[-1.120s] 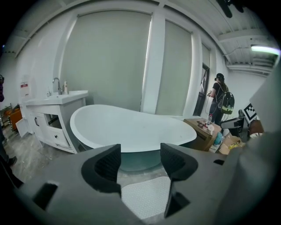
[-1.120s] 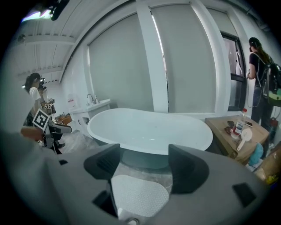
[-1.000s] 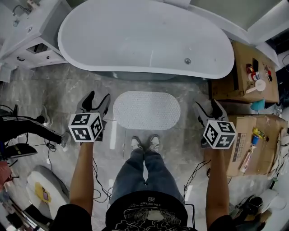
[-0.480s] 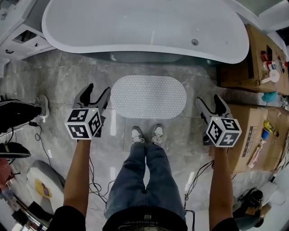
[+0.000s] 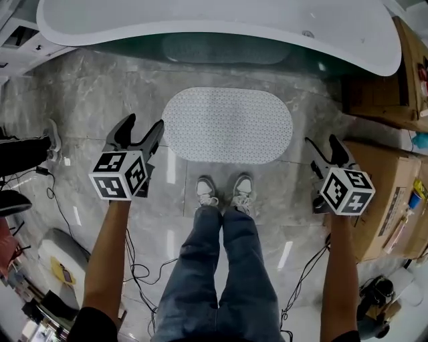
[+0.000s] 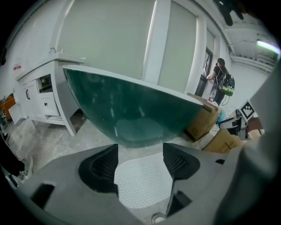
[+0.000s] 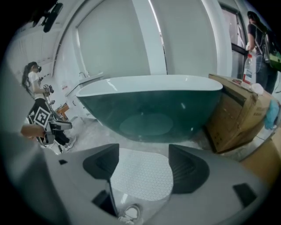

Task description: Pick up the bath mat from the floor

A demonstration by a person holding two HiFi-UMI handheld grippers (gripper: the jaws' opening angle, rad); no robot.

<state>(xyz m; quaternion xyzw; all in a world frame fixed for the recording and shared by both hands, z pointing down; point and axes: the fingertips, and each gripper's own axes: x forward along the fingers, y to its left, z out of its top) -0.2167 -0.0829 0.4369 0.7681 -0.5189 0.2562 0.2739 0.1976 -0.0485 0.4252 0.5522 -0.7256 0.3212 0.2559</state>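
Bath mat point(image 5: 227, 125): flat on floor, just before bathtub point(image 5: 200, 20) | left gripper point(image 5: 144, 123): we hold it off bathtub's left half, jaws opening, nothing clamped | right gripper point(image 5: 323, 141): off bathtub's right half, jaws apart, empty

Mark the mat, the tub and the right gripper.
mat point(image 5: 227, 125), head view, middle of its dotted top.
tub point(image 5: 200, 21), head view, white near rim.
right gripper point(image 5: 324, 143), head view, midway between its fingertips.
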